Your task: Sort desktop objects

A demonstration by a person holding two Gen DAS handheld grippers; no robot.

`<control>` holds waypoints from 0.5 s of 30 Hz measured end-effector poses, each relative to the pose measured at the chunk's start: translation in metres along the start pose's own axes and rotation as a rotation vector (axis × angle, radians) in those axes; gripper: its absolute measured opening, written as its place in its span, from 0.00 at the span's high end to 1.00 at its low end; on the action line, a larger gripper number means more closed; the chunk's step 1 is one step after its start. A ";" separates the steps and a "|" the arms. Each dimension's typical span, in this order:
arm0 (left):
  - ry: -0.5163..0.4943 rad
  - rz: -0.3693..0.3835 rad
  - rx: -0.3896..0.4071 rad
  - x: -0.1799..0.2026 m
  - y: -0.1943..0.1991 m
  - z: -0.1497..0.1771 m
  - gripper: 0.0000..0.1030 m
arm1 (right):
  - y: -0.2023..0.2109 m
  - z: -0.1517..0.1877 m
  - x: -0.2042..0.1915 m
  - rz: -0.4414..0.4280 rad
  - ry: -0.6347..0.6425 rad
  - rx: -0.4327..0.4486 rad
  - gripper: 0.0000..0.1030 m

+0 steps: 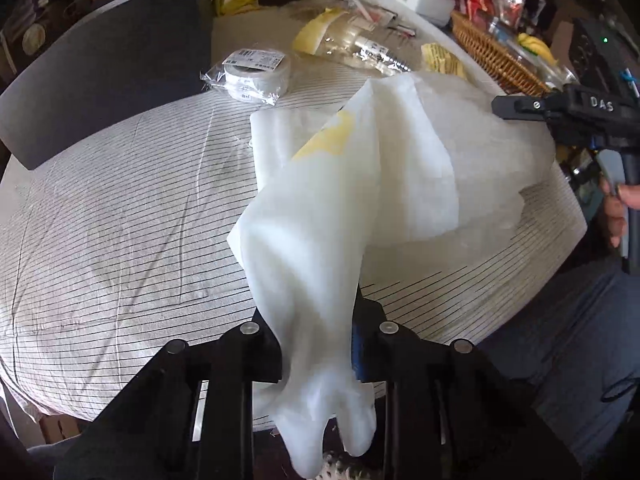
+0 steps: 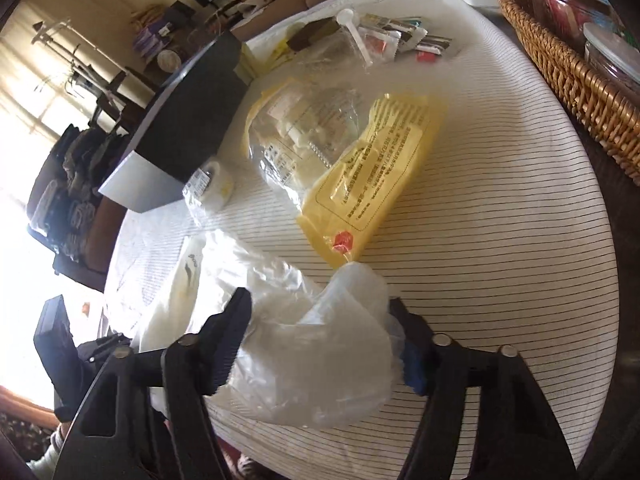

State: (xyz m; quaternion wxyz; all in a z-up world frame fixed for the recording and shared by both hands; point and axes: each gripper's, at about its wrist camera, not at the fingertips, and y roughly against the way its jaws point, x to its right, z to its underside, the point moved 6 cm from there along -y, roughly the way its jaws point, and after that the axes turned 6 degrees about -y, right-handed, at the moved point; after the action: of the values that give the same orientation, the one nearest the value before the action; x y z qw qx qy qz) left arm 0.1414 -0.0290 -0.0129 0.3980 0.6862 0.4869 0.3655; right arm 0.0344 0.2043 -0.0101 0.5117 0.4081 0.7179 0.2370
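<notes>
Grip status, left gripper (image 1: 316, 344): the jaws are closed to a narrow gap on a white cloth (image 1: 320, 208), which is pinched between them near its lower end. Two loose lobes of the cloth hang below the jaws, toward the table edge. From the pinch point, the cloth's long axis runs forward and slightly right, rising and then spreading over the striped tablecloth (image 1: 120, 220).

Grip status, right gripper (image 2: 320, 344): the jaws are set wide apart, and a crumpled clear plastic bag (image 2: 316, 360) bulges between them. The bag appears to touch both fingers, but whether it is clamped or merely resting there cannot be determined. In the left view, the right gripper is seen at the far right side of the cloth (its fingertips are not clearly resolved there).

Spatial relation for the next move: the cloth lies between the two grippers, and the left gripper is the nearer and is the only one confirmed as holding it.

Beyond the cloth, a wrapped tape roll (image 1: 254, 74) and a yellow packet (image 2: 372, 184) lie well apart from both grippers. A dark box (image 1: 112, 56) stands to the left, and a wicker basket (image 2: 568, 76) stands at the far right.
</notes>
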 end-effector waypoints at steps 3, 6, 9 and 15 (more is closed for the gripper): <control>0.101 0.163 0.012 -0.008 0.025 -0.016 0.84 | 0.019 -0.003 -0.009 -0.065 -0.010 0.051 0.54; 0.189 0.325 0.033 -0.013 0.053 -0.041 0.84 | 0.034 -0.005 -0.027 -0.102 0.020 0.081 0.56; 0.289 0.494 0.053 -0.017 0.082 -0.067 0.84 | 0.047 -0.009 -0.048 -0.134 0.051 0.102 0.56; 0.485 0.662 0.043 -0.003 0.088 -0.104 0.81 | 0.037 -0.006 -0.053 -0.069 0.080 0.070 0.56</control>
State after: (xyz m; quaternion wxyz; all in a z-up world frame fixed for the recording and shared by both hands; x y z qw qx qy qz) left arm 0.0812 -0.0301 0.1093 0.1184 0.7080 0.3272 0.6146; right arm 0.0497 0.1819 0.0488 0.4758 0.3908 0.7595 0.2099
